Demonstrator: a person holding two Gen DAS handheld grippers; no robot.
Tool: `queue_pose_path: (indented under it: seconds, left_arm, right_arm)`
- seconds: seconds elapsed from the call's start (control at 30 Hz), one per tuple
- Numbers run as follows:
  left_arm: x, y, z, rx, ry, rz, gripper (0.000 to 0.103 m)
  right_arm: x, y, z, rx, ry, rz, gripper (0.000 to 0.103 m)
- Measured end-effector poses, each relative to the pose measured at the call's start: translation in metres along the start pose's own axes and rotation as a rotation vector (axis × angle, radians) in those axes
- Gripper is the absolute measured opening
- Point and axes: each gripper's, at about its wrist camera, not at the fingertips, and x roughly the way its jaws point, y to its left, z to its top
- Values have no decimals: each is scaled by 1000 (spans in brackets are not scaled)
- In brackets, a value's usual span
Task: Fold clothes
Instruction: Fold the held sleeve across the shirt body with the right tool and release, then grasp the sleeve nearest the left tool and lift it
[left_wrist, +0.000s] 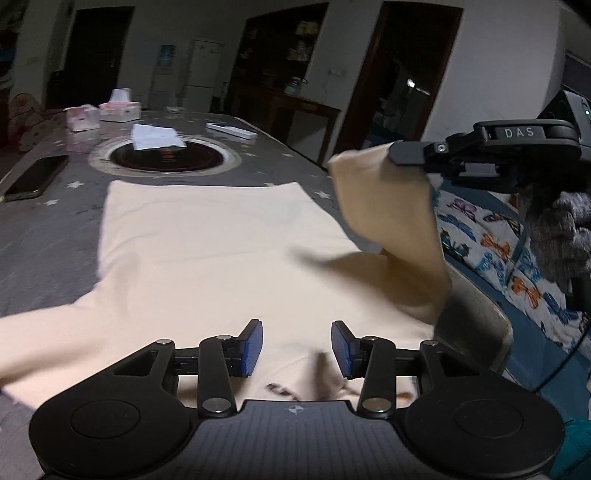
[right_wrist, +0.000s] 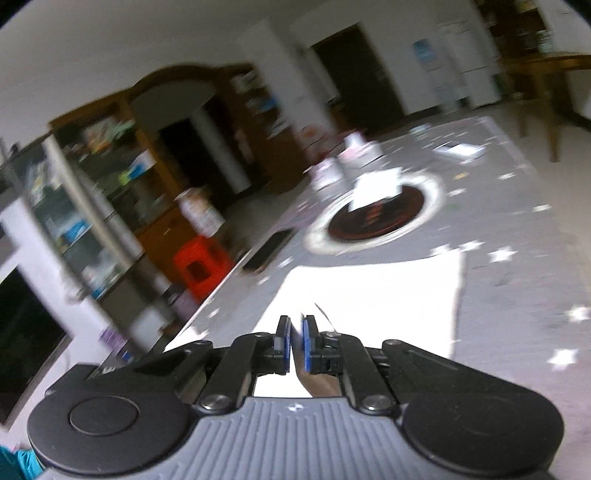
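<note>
A cream shirt (left_wrist: 207, 251) lies spread flat on the grey star-print table (left_wrist: 48, 236), its collar nearest me. My left gripper (left_wrist: 297, 347) hovers over the collar, open, with nothing between its blue pads (left_wrist: 253, 347). At the right, my right gripper (left_wrist: 397, 153) is shut on the shirt's right sleeve (left_wrist: 388, 206) and holds it raised above the table, folded over toward the body. In the right wrist view the right gripper (right_wrist: 295, 343) has its pads together on a thin edge of cloth, with the shirt (right_wrist: 369, 295) beyond it. That view is blurred.
A dark phone (left_wrist: 35, 177) lies at the table's left edge. Farther back are a round inset hotplate (left_wrist: 166, 157) with paper (left_wrist: 155, 136) on it, tissue boxes (left_wrist: 120, 109) and a white box (left_wrist: 231, 131). Butterfly-print fabric (left_wrist: 498, 251) lies beyond the right edge. A red stool (right_wrist: 201, 264) stands on the floor.
</note>
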Motion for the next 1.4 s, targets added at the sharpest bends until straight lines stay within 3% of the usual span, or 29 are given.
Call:
queue_pose_path:
  seconds: [0.23,0.47,0.53,0.77,0.83,1.03,1.27,1.4]
  left_arm:
    - [-14,19,-7,-52,-13,48,46]
    - [-17,27,-11,-70,-13,63,46]
    - [-20,28,-11,-72,-17,65,46]
    - [-38,33,-8,-55,-57,77,46]
    - [-40,36,-6,-59,-56,81,46]
    - [-42,41,4,-114,-53,77,48]
    - [-54,39,7,-124,-69,80,54]
    - [-49,35,5,-131,-27,65,54]
  right_arm:
    - [48,45,-26,-50,137,120,6]
    - [59,58,-34,-63,176,169,16]
    - [51,54,-31,-85,170,139,17]
    - [11,13,-48,-196,237,-164,20]
    - [4,6,-56,-200,261,-210,20]
    - [5,2,-53,-306,235,-272,20]
    - [37,3,-47,-428,259,-261,23]
    - [43,-2,-45,-456,282,-255,23]
